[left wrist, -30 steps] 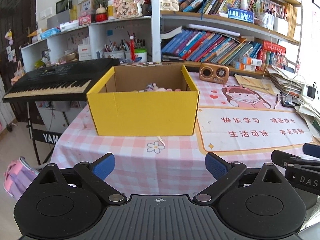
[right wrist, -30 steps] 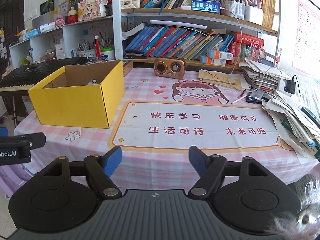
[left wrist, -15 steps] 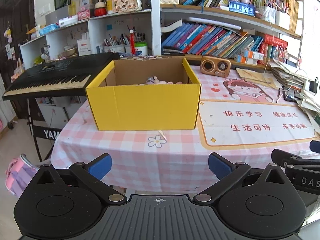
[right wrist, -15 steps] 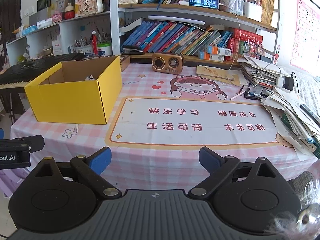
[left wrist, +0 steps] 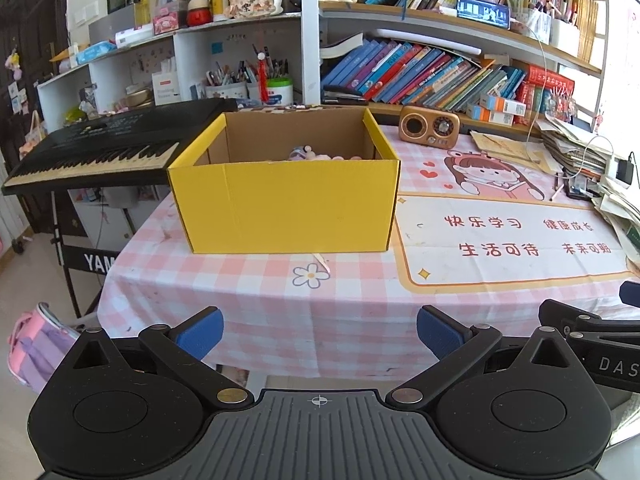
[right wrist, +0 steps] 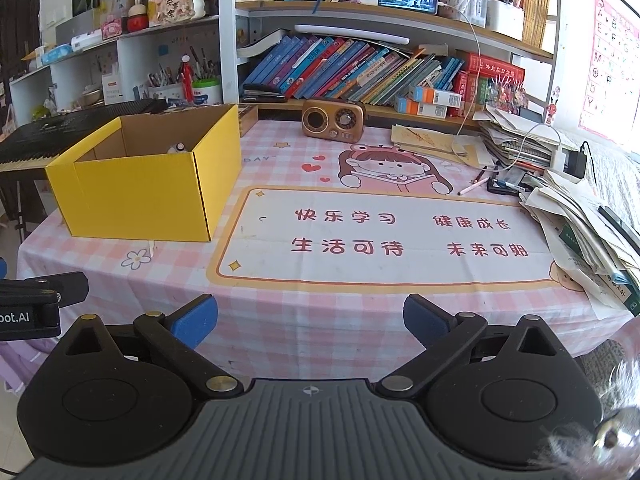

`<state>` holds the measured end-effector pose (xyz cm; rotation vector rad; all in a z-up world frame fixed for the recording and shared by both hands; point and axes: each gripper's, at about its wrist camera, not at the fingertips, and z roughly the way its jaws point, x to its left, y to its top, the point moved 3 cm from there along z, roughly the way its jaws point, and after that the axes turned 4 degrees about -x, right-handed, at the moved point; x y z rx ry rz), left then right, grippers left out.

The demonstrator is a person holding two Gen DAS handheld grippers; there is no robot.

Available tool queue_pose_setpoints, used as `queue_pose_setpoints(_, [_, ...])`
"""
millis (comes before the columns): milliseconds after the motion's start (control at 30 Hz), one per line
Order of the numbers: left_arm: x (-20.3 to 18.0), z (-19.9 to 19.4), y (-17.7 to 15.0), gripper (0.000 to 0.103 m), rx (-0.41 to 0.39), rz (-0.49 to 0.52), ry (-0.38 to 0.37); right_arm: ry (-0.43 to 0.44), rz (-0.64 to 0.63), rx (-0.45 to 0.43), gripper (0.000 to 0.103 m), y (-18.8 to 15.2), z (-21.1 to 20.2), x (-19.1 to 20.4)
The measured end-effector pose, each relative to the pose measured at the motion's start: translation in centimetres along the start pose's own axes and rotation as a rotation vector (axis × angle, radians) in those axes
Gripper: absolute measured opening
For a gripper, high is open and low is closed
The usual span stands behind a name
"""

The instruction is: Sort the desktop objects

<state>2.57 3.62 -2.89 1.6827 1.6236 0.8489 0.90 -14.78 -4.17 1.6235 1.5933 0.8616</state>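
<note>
A yellow cardboard box (left wrist: pixel 284 204) stands open on the pink checked tablecloth (left wrist: pixel 248 300), and it also shows in the right wrist view (right wrist: pixel 140 196) at the left. Small pink and white toys (left wrist: pixel 308 154) lie inside it, mostly hidden by the front wall. My left gripper (left wrist: pixel 319 330) is open and empty, held back at the table's front edge. My right gripper (right wrist: pixel 310 318) is open and empty, also at the front edge, facing the printed desk mat (right wrist: pixel 384 236).
A brown retro radio (right wrist: pixel 333 118) stands at the back. Pens (right wrist: pixel 474 186) and stacked papers (right wrist: pixel 580 220) crowd the right side. A black keyboard (left wrist: pixel 100 152) sits left of the table. Bookshelves (right wrist: pixel 360 68) stand behind. A pink backpack (left wrist: pixel 36 344) lies on the floor.
Both grippers have drawn back and up from the table, so the box and mat look farther away. Both stay open and empty.
</note>
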Motion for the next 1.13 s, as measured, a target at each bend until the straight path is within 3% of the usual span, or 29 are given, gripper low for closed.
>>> queue_pose_setpoints(1133, [-0.12, 0.02, -0.14, 0.103, 0.013, -0.019, -0.016, 0.015, 0.006, 0.02, 0.1, -0.57, 0.4, 0.36])
